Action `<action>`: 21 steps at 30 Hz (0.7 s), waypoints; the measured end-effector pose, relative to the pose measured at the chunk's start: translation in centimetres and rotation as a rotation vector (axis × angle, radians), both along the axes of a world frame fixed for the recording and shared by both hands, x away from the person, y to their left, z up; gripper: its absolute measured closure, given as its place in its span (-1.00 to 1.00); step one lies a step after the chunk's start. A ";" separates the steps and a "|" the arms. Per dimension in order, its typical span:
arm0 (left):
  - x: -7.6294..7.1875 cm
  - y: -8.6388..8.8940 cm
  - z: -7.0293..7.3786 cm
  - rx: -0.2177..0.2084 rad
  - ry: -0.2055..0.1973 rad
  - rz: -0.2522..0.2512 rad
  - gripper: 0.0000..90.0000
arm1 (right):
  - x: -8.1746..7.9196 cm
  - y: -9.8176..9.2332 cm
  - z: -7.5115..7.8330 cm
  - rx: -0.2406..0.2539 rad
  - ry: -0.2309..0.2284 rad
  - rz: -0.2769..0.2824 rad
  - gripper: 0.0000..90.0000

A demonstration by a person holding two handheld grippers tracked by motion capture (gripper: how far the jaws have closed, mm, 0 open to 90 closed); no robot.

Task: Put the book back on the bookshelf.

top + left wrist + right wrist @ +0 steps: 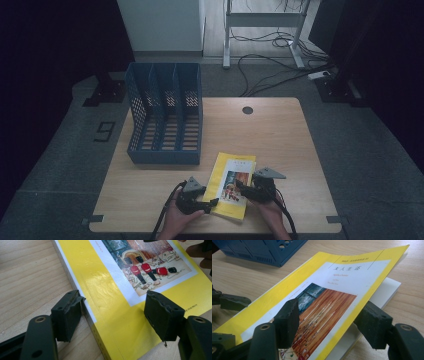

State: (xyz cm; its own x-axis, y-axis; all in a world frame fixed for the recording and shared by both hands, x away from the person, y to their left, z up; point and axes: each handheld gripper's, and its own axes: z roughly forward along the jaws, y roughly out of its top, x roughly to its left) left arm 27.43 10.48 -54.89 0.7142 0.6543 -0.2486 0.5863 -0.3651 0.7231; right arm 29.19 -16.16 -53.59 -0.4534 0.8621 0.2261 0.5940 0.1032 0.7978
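A yellow paperback book (232, 186) with a picture of red-coated figures lies near the table's front edge. My left gripper (212, 202) is at its lower left corner. In the left gripper view its jaws (113, 298) stand wide apart astride the spine corner of the book (105, 285), one jaw beside the spine on the wood, the other over the cover. My right gripper (240, 186) comes in from the book's right side. Its jaws (329, 306) are open around the front cover (352, 272), which is lifted and curled off the white pages (387, 290).
A blue mesh file organizer (165, 120) with three slots stands at the back left of the wooden table (270, 135); its base (269, 250) is close behind the book. Cables and a desk frame lie on the floor beyond the table.
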 end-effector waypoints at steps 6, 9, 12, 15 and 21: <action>0.0 0.0 0.0 0.000 0.000 0.000 -0.34 | 0.4 -0.1 0.0 0.004 -0.003 -0.004 -0.14; 0.0 0.0 0.0 0.000 0.000 0.000 -0.34 | 0.7 -0.1 -0.1 -0.005 -0.005 -0.003 -0.09; 0.0 0.0 0.0 0.001 0.000 0.000 -0.34 | 0.9 0.0 -0.2 -0.017 -0.007 0.001 -0.03; 0.0 0.0 0.0 0.001 0.000 0.000 -0.34 | 1.3 0.1 -0.1 -0.029 -0.001 0.010 0.02; 0.0 0.0 0.0 0.001 0.000 0.000 -0.34 | 1.8 0.2 0.0 -0.026 0.011 0.024 0.03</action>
